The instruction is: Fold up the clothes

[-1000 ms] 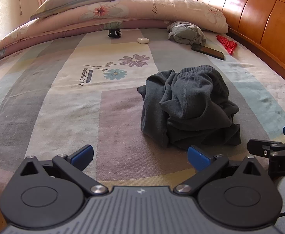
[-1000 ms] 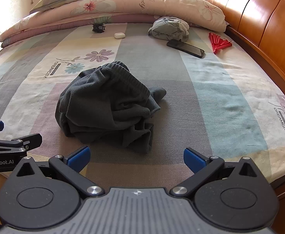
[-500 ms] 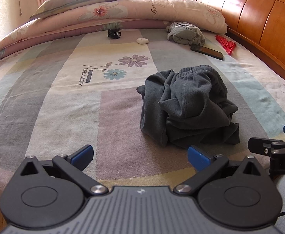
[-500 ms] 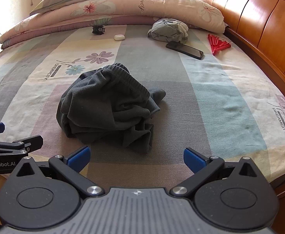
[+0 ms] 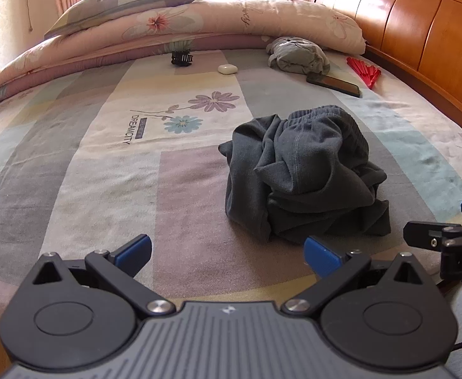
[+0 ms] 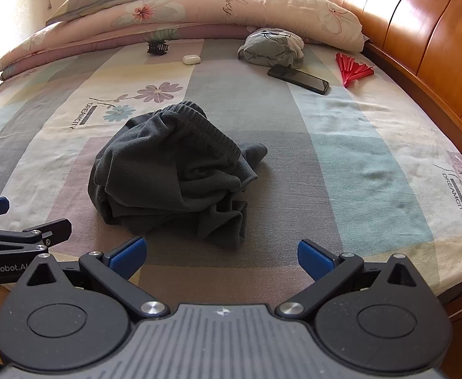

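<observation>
Dark grey garment lies crumpled in a heap near the foot edge of the bed, ribbed waistband uppermost, on the mauve and grey panels of the patchwork sheet. Left tool hovers low at the bed edge, blue-tipped fingers spread wide, nothing between them; the heap sits ahead and to its right, not touched. Right tool likewise released, fingers wide apart and bare; the heap lies ahead and to its left, clear of the tips. Each tool shows at the margin of the other's view; the left one's side carries white lettering "GenRobot.AI", partly cut off at the picture's edge. Sheet print reads "DREAMCITY" beside a purple and a blue flower, and again near the right border in the right wrist view. At the far end: a black hair clip, a white earbud case, a bundled pale grey cloth, a dark phone just in front of it, a red folding fan near the wooden headboard. Folded floral quilt with a pillow on top.
</observation>
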Demonstrator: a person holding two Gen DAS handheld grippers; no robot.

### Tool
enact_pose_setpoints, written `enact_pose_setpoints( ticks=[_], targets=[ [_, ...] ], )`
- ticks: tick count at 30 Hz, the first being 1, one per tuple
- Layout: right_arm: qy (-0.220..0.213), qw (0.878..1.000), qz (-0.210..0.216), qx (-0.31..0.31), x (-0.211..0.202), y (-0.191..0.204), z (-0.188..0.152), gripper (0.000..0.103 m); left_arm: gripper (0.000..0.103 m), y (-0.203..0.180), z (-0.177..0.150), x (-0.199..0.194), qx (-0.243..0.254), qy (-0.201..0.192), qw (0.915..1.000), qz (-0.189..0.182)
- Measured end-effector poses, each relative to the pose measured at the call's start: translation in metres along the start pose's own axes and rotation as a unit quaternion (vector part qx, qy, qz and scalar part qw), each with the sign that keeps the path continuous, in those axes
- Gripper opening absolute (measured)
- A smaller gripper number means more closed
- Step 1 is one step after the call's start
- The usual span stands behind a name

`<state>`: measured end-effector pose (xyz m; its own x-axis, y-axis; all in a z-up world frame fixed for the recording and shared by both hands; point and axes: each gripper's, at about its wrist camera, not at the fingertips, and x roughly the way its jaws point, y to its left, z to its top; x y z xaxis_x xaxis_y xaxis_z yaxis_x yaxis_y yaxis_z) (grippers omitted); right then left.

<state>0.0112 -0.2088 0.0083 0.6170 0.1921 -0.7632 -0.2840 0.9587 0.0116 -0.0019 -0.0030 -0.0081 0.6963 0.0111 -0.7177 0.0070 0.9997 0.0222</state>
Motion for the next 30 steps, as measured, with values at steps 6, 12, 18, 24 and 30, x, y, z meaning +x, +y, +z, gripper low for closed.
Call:
enact_pose_setpoints(
  ticks=[6,12,18,24,30],
  targets=[
    [0.000,1.000,0.001,-0.001,0.003,-0.001,0.002,0.103,0.102,-0.003,0.001,0.006,0.006,0.008,0.9999,-0.010],
    [0.000,1.000,0.006,-0.003,0.007,-0.001,0.005,0.103,0.102,-0.003,0.001,0.009,0.008,0.000,0.9998,-0.020],
    [0.005,1.000,0.014,-0.006,0.012,0.000,0.007,0.103,0.102,0.000,0.002,0.012,0.005,-0.012,0.9996,-0.027],
    [0.004,1.000,0.021,-0.004,0.017,-0.001,0.009,0.103,0.102,0.004,0.004,0.020,-0.008,-0.005,0.9985,-0.055],
    [-0.001,0.999,0.034,-0.009,0.022,0.000,0.012,0.103,0.102,-0.001,0.002,0.027,0.010,-0.016,0.9986,-0.050]
  ],
)
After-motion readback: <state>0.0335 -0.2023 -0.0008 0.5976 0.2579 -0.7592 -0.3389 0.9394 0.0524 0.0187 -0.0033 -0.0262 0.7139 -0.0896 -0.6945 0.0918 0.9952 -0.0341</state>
